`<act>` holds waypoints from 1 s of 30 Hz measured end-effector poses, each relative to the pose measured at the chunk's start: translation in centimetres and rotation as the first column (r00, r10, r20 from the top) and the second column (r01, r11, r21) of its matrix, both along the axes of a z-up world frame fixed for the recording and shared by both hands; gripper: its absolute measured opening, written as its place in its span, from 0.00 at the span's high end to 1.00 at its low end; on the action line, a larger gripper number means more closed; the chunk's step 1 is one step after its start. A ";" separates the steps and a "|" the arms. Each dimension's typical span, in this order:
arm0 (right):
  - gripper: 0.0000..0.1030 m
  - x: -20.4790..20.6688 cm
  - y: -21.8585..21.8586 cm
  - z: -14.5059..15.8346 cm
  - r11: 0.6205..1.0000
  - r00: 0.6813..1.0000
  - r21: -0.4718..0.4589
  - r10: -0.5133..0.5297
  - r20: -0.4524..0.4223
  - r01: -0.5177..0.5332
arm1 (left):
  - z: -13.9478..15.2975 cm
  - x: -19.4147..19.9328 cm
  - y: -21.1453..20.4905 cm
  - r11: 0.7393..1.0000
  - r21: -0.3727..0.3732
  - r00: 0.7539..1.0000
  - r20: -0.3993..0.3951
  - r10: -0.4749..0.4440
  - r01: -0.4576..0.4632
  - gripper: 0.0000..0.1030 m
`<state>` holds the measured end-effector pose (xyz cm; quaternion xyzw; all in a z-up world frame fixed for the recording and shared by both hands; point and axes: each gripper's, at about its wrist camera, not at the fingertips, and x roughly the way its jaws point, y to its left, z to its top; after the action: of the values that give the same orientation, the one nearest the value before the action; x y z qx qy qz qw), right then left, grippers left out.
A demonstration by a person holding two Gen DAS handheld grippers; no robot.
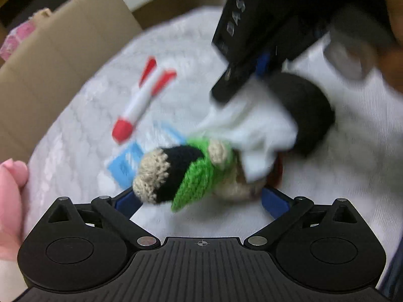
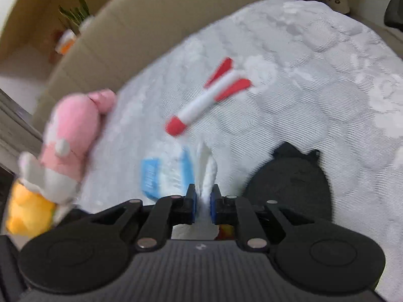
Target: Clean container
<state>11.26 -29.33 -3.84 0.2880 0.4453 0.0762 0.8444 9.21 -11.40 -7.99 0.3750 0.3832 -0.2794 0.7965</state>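
My right gripper (image 2: 203,198) is shut on a white cloth (image 2: 205,171) that sticks up between its blue pads. In the left wrist view that cloth (image 1: 254,130) drapes over the edge of a black round object (image 1: 312,115). The same black object (image 2: 289,183) shows two ear-like points in the right wrist view, just right of the gripper. My left gripper (image 1: 201,201) stands wide open, low over the white quilt (image 1: 340,176). A crocheted doll (image 1: 181,173) in green, black and beige lies between its blue fingertips (image 1: 274,201), with no pad pressing on it.
A red and white toy rocket (image 2: 206,100) and a blue and white packet (image 2: 163,173) lie on the quilt. A pink plush (image 2: 68,146) with an orange part (image 2: 25,214) sits at the left. A cardboard wall (image 1: 63,50) runs behind.
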 end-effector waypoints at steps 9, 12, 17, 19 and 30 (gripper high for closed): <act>0.88 0.2 3.1 -2.2 0.933 0.983 0.332 0.170 -0.064 -0.139 | 3.5 -0.5 5.4 0.990 -0.076 0.990 -0.075 0.115 -0.121 0.01; 0.88 0.0 2.6 -1.7 0.919 0.991 0.377 0.133 -0.031 -0.112 | 5.0 -1.2 3.6 0.988 -0.153 1.000 -0.026 -0.011 0.007 0.00; 0.88 -0.2 -0.3 -0.4 0.936 0.999 0.350 0.018 0.030 -0.028 | 2.7 -4.8 -0.7 0.984 0.029 0.983 0.041 -0.178 0.177 0.00; 0.88 -0.3 -1.2 -0.3 0.950 0.999 0.311 -0.019 0.032 0.008 | 0.6 -4.9 -1.5 0.975 0.103 0.975 0.084 -0.207 0.198 0.00; 0.88 -0.2 0.2 -0.3 0.912 0.988 0.385 0.105 0.116 -0.142 | 4.2 -1.7 2.5 0.974 -0.195 0.993 -0.010 0.117 -0.116 0.26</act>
<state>11.07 -29.08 -4.11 0.4187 0.3986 0.2304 0.7828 7.52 -8.93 -3.82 0.2723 0.3747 -0.2682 0.8447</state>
